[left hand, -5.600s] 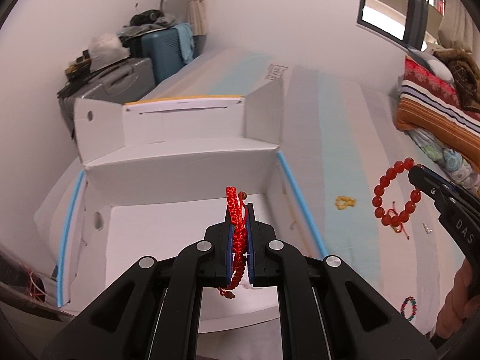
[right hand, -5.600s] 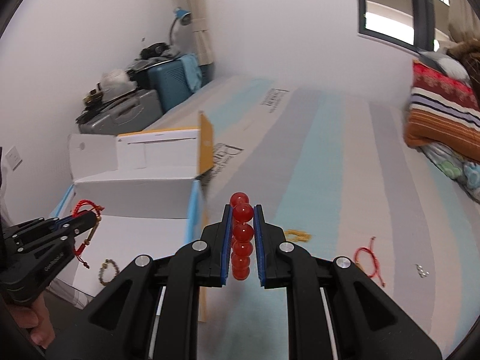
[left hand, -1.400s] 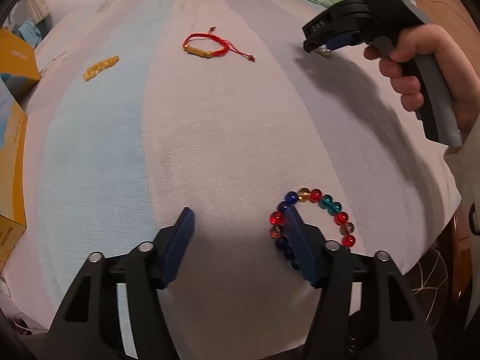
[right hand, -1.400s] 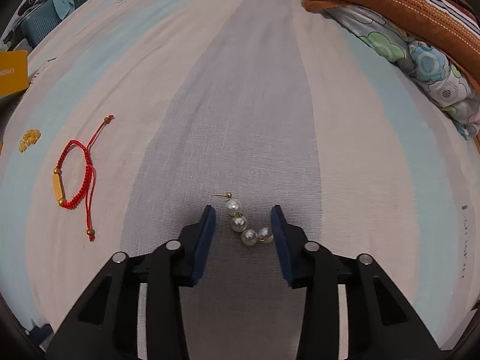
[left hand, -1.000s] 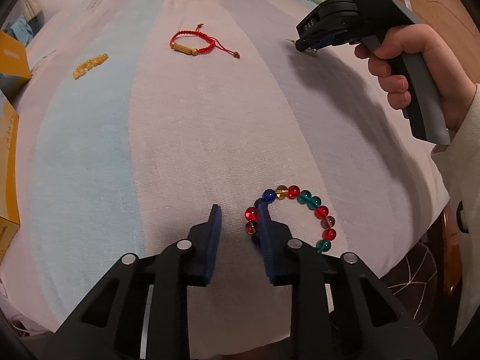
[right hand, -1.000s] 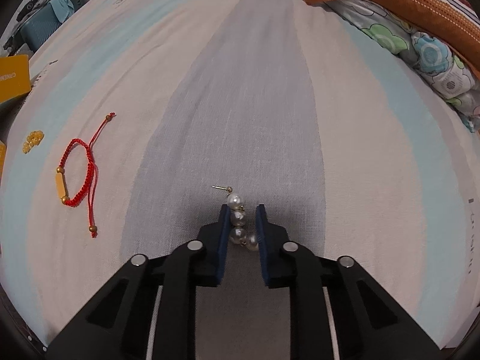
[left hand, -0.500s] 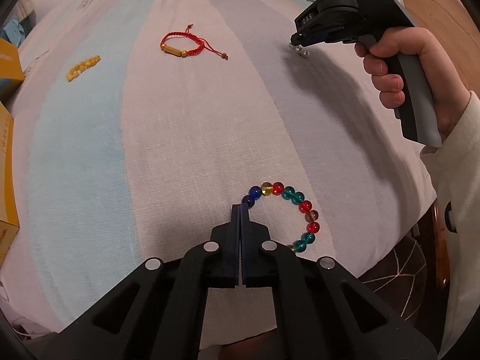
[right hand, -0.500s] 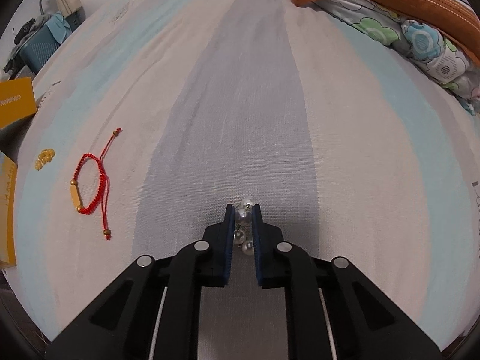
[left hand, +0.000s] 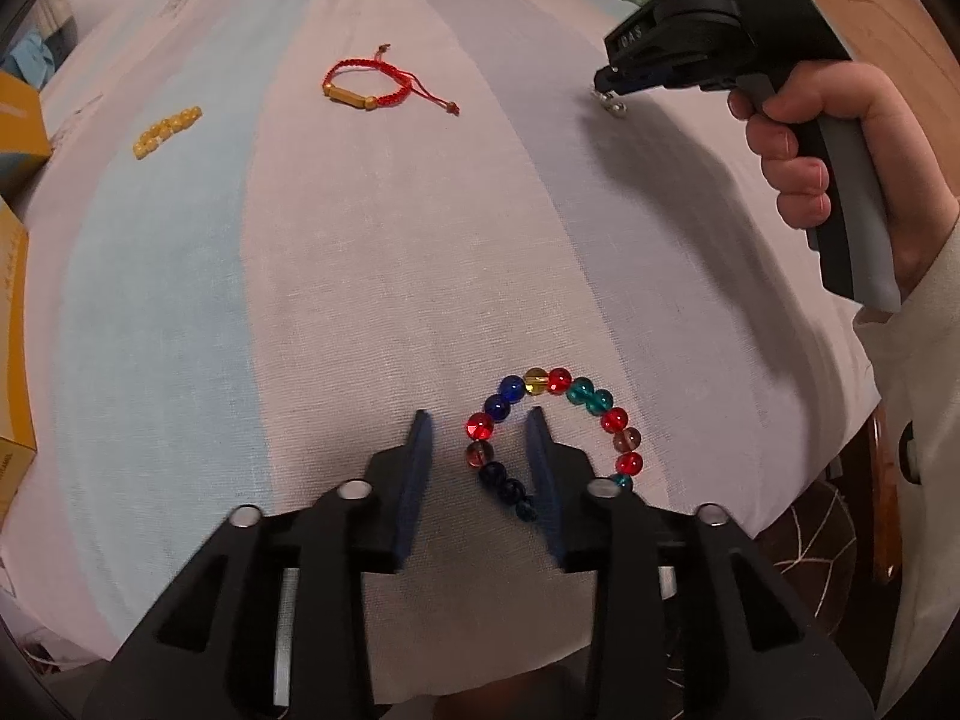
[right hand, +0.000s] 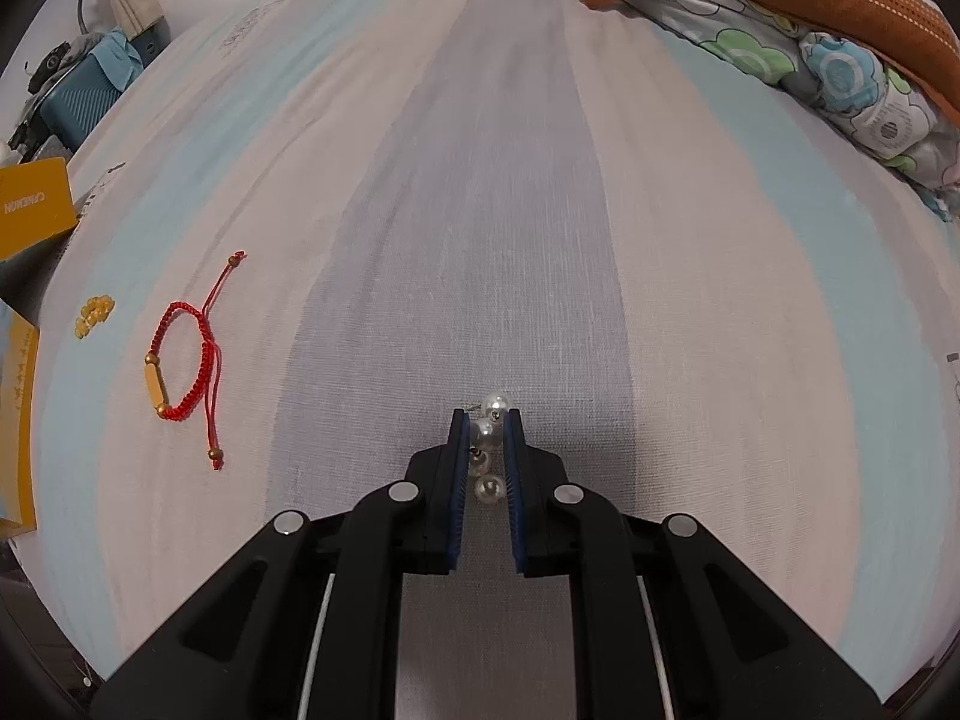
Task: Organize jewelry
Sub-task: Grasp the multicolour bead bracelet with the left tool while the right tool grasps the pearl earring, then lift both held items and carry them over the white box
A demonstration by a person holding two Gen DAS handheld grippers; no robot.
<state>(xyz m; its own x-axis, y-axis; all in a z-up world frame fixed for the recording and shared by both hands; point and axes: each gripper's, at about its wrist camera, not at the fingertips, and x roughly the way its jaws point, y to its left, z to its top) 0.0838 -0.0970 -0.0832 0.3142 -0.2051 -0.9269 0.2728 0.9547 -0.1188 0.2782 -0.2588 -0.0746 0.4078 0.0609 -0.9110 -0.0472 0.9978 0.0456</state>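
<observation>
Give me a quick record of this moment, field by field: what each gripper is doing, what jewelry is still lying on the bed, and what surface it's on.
surface: striped bedsheet
left gripper: open, jaws straddling one side of the bead bracelet, which lies flat
right gripper: shut on pearl earring, lifted off the sheet
loose jewelry: red cord bracelet with gold tube; yellow beads beside it
edge of bed: yellow box at left
bedding: folded quilts at far right

A home bedroom is showing: a striped bed sheet (right hand: 510, 210) is covering the bed, folded quilts (right hand: 840, 60) are lying at its far right corner, suitcases (right hand: 78, 96) are standing beyond its left edge.
</observation>
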